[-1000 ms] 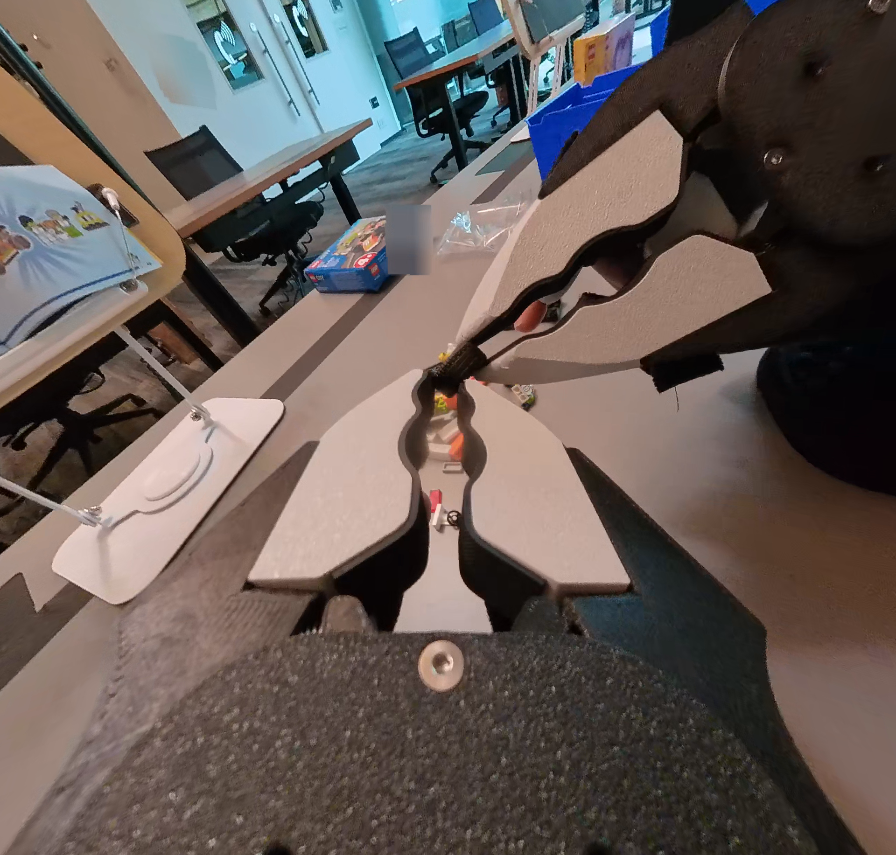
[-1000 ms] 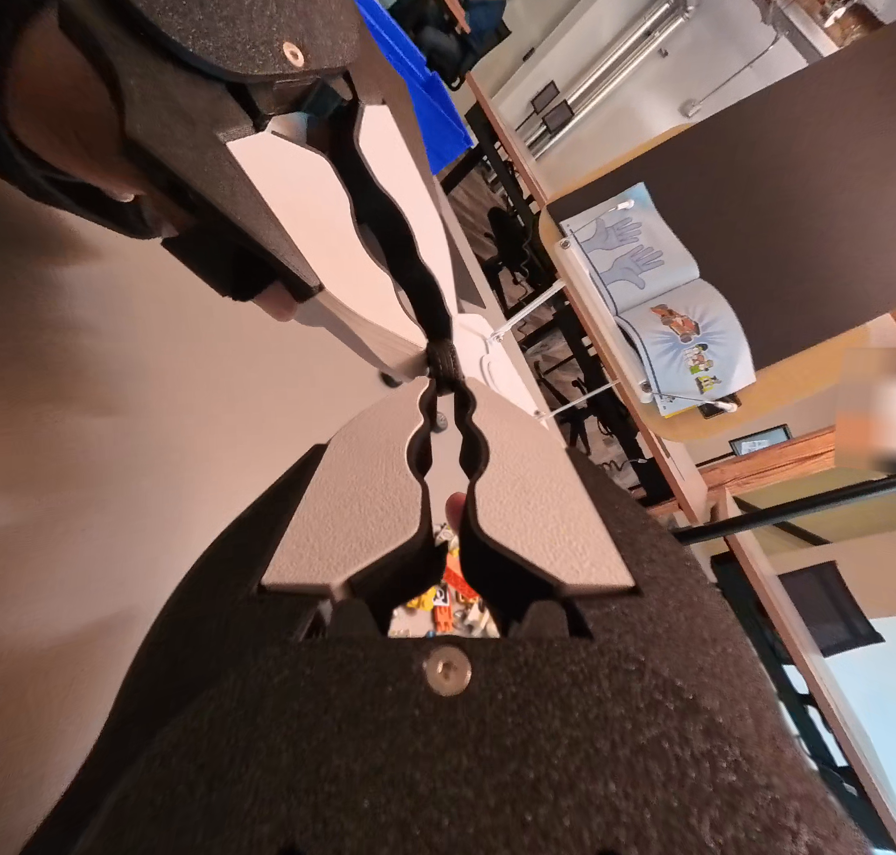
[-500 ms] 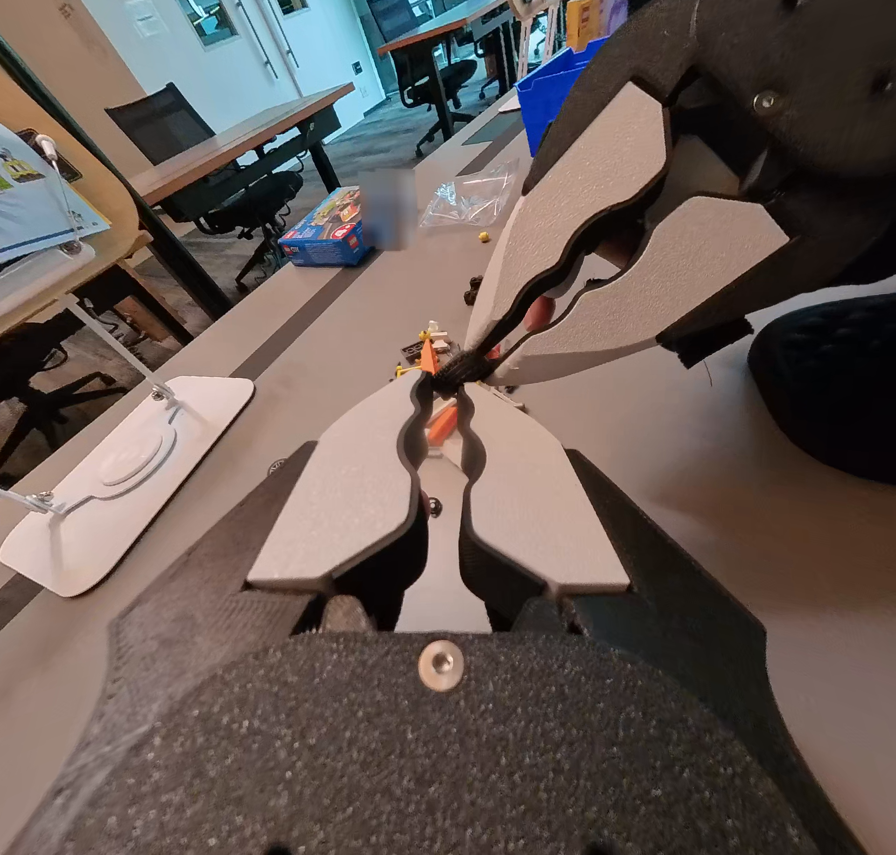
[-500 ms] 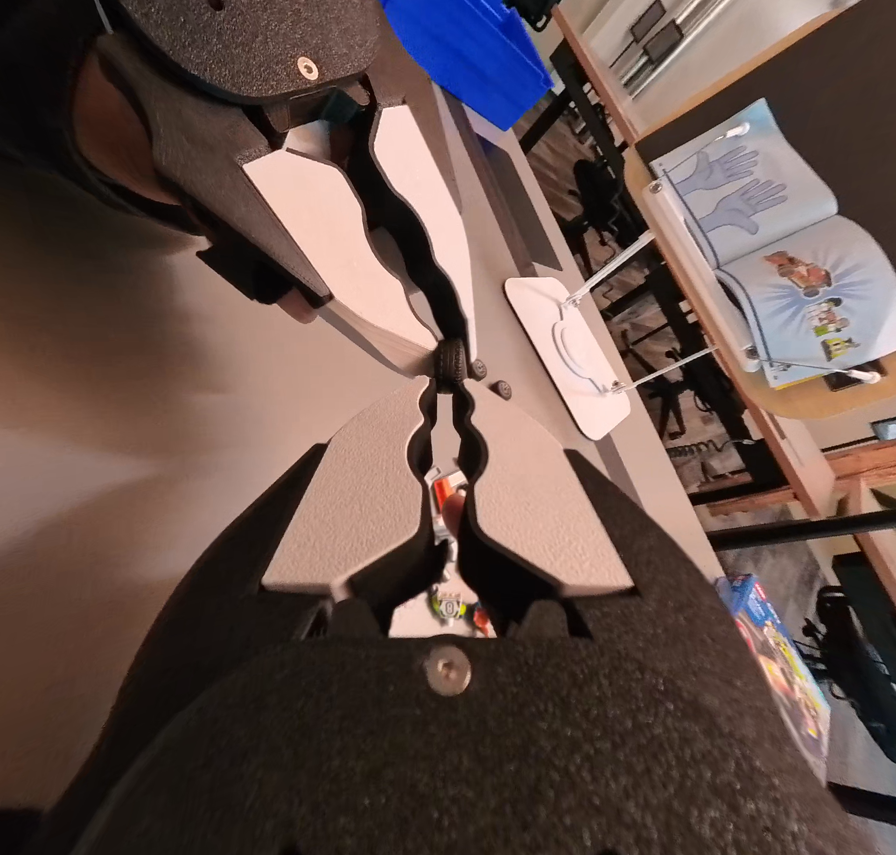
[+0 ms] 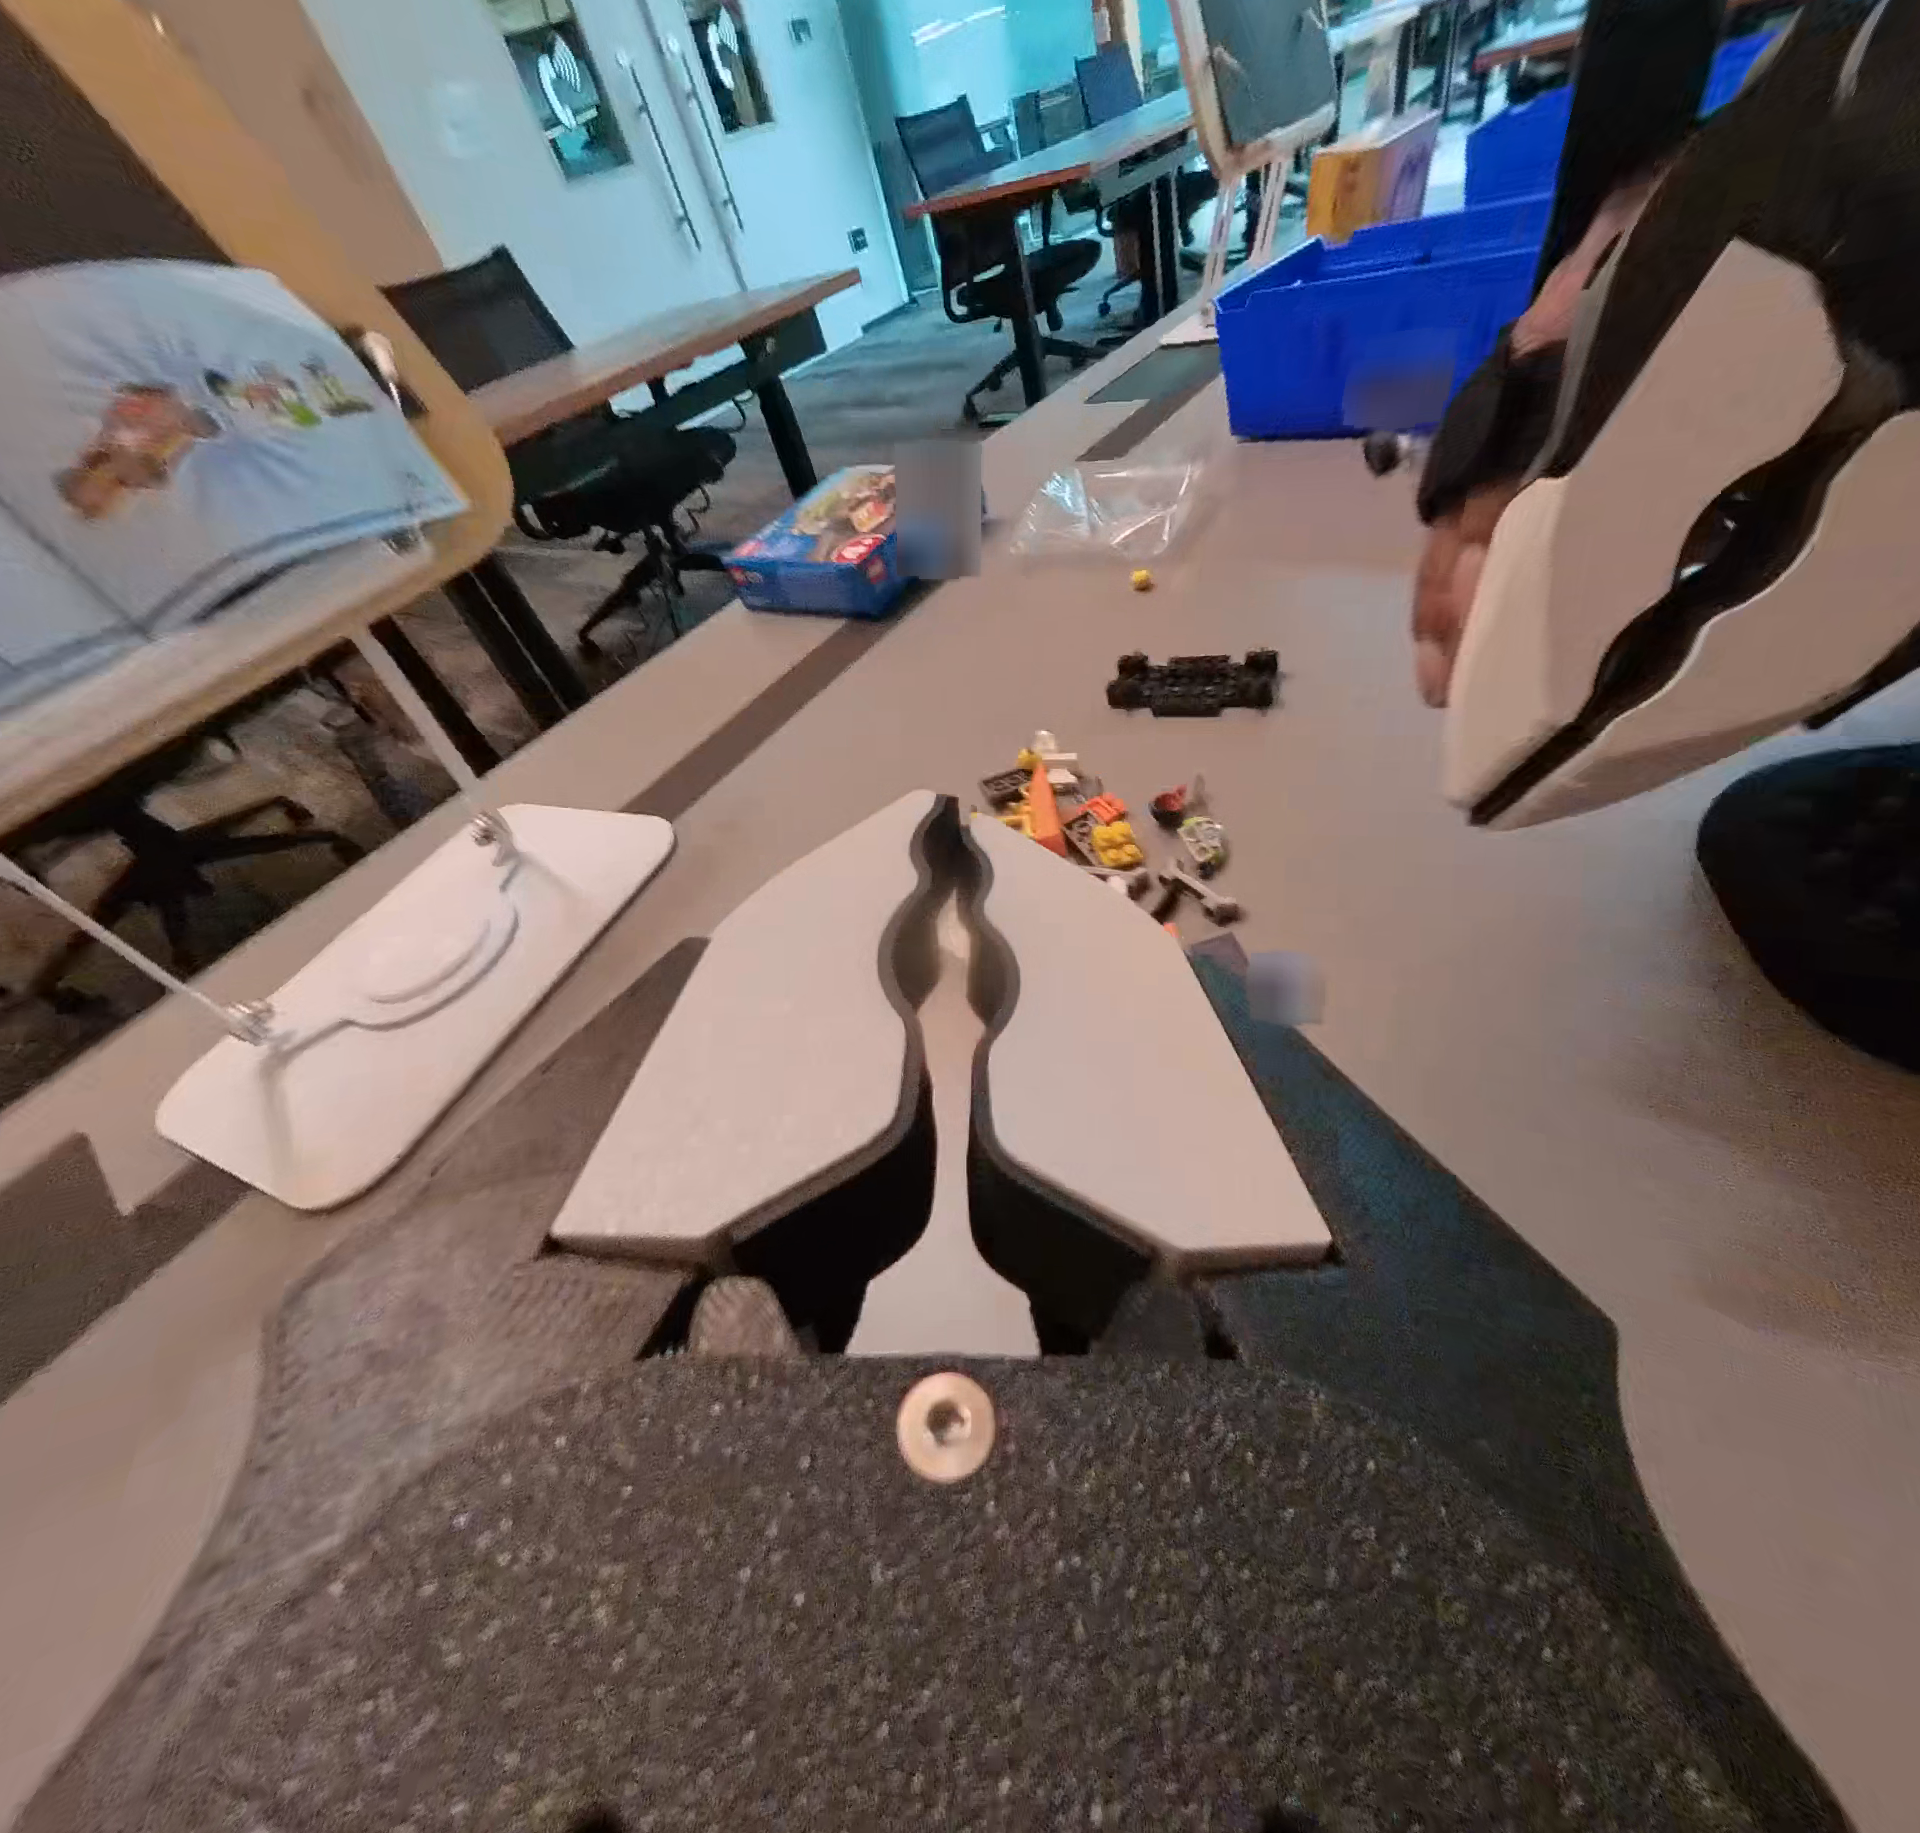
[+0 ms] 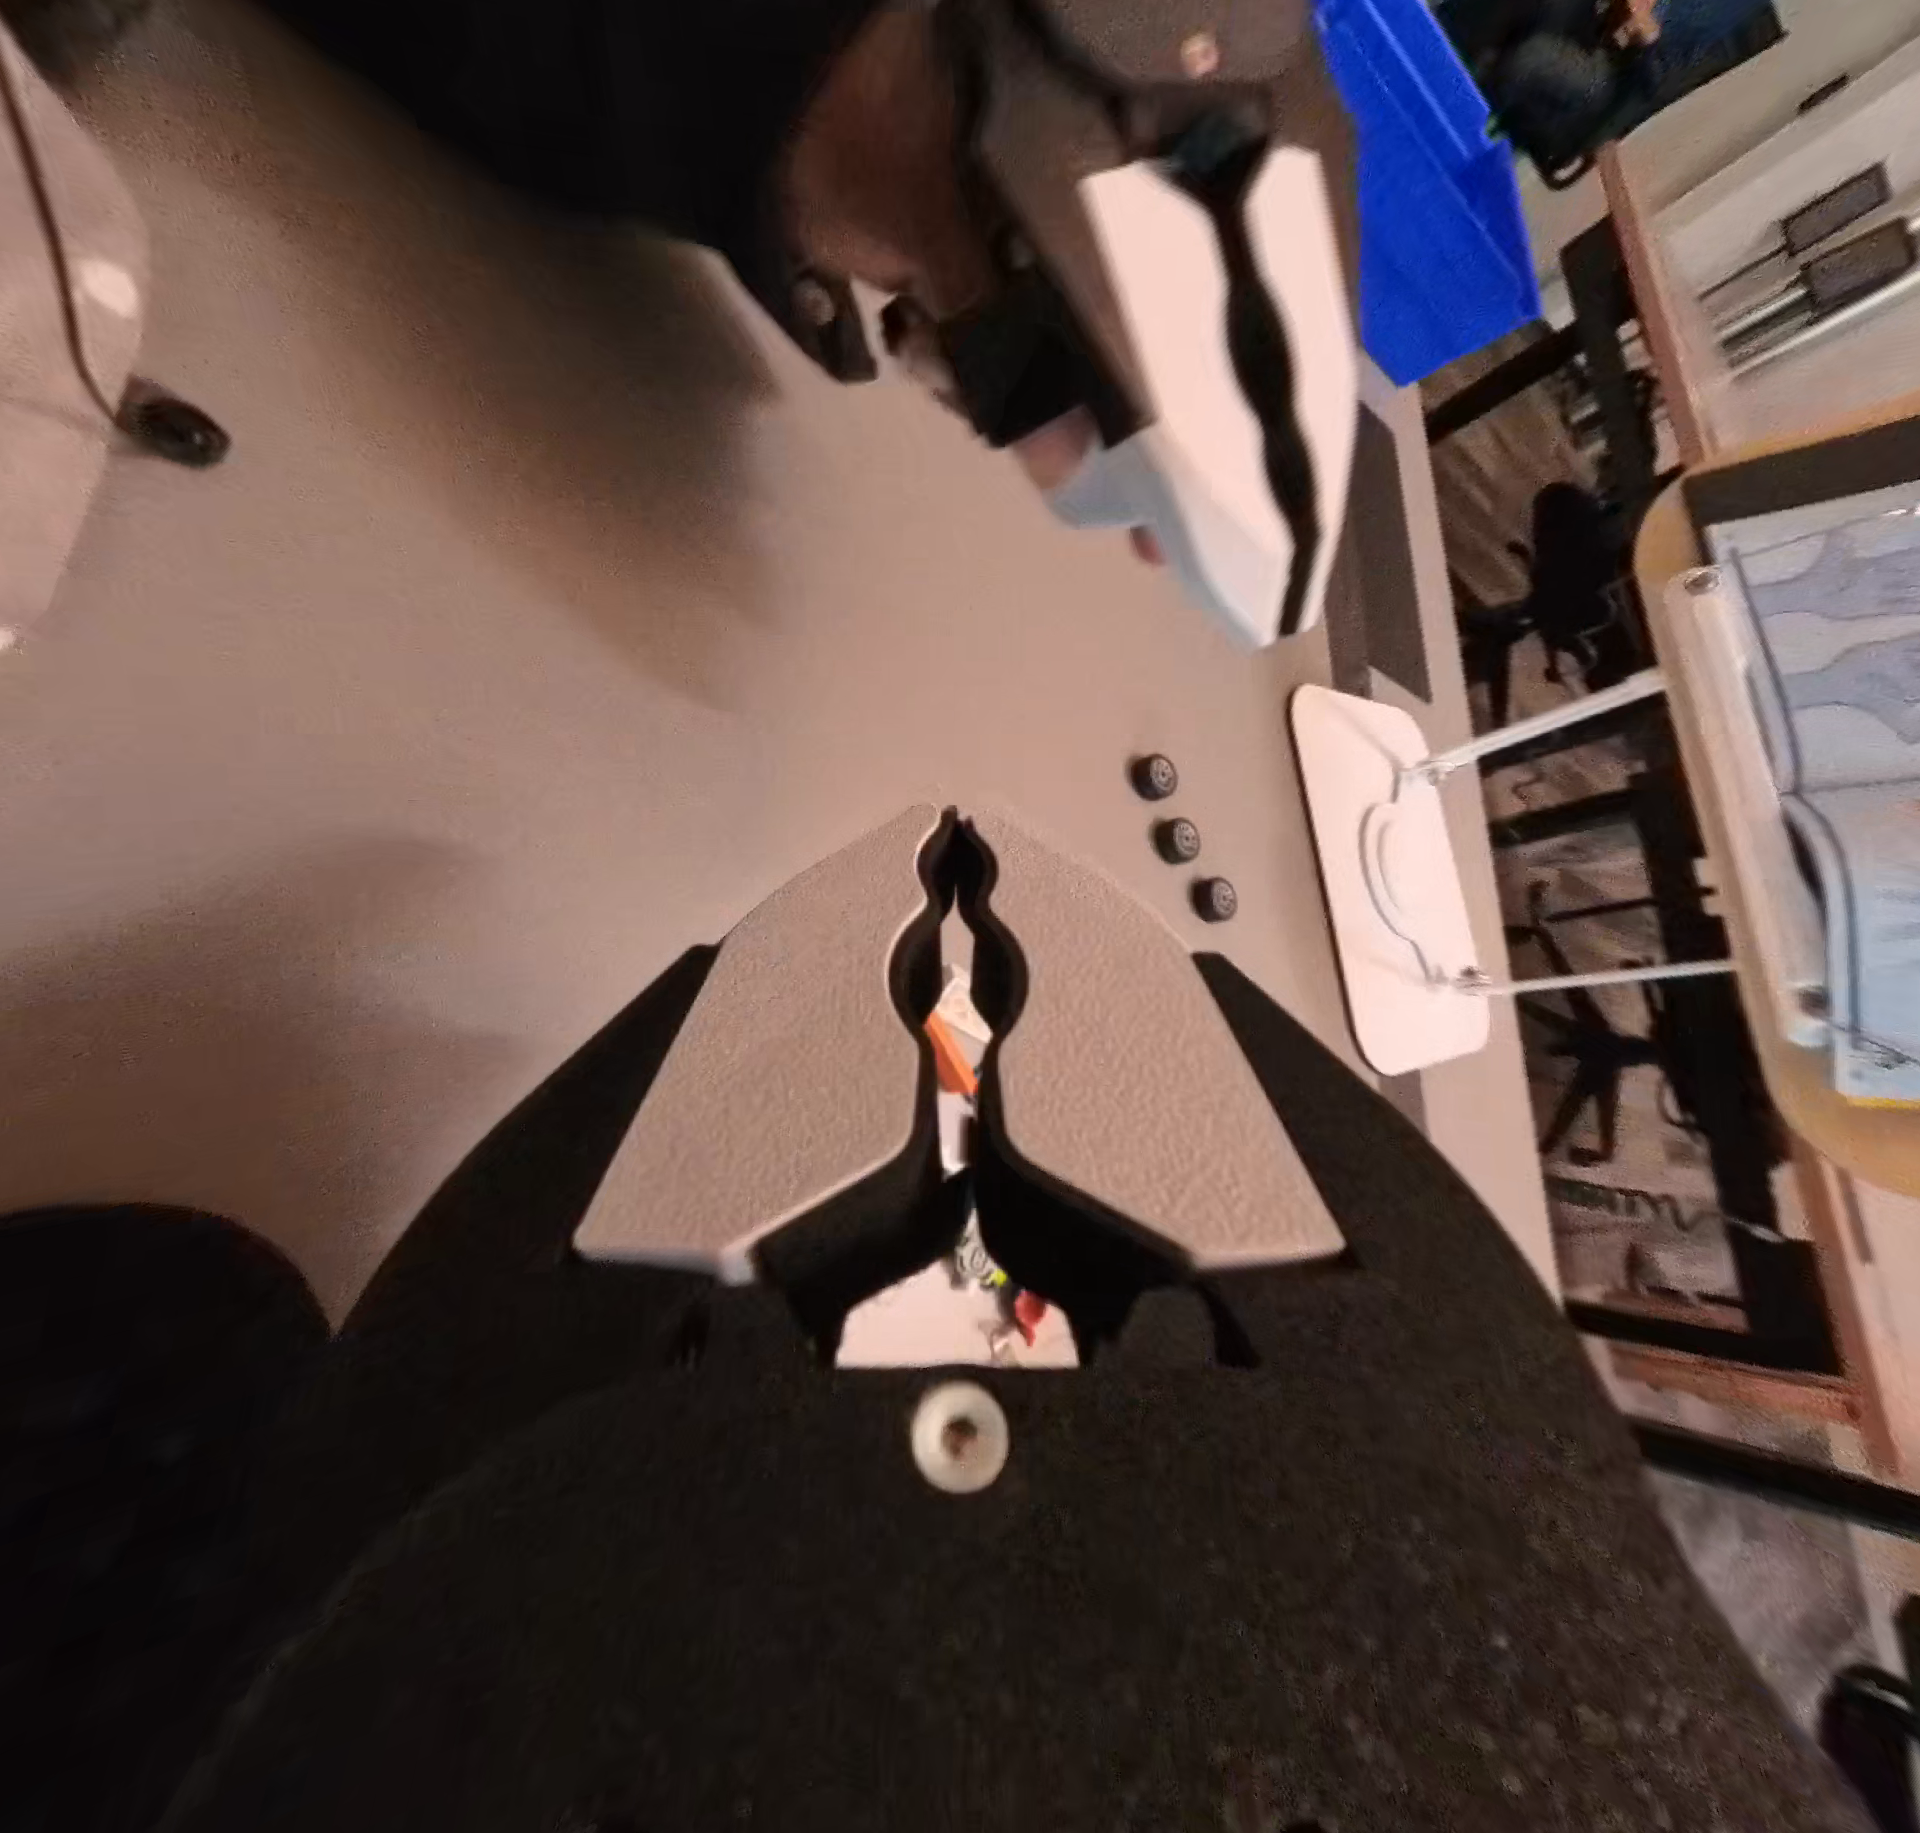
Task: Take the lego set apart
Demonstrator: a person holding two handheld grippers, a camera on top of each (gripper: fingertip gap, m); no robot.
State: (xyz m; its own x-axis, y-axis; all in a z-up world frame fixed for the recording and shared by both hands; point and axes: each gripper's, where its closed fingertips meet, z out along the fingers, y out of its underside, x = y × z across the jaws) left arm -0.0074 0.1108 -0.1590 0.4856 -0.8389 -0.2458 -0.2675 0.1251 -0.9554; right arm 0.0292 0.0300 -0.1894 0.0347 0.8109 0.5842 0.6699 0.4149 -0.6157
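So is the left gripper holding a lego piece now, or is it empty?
Empty. The left gripper is shut with nothing between its tips; the black chassis and the loose lego pieces lie on the table.

A long matte grey table (image 5: 1403,1108) is carrying a black lego chassis (image 5: 1193,683), a heap of small coloured lego pieces (image 5: 1101,833), three black wheels (image 6: 1182,837), a white stand base (image 5: 416,994), a blue cardboard box (image 5: 821,557) and a clear plastic bag (image 5: 1107,505).

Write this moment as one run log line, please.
left gripper: shut, empty | right gripper: shut, empty | loose pieces: piled on table | black chassis: apart
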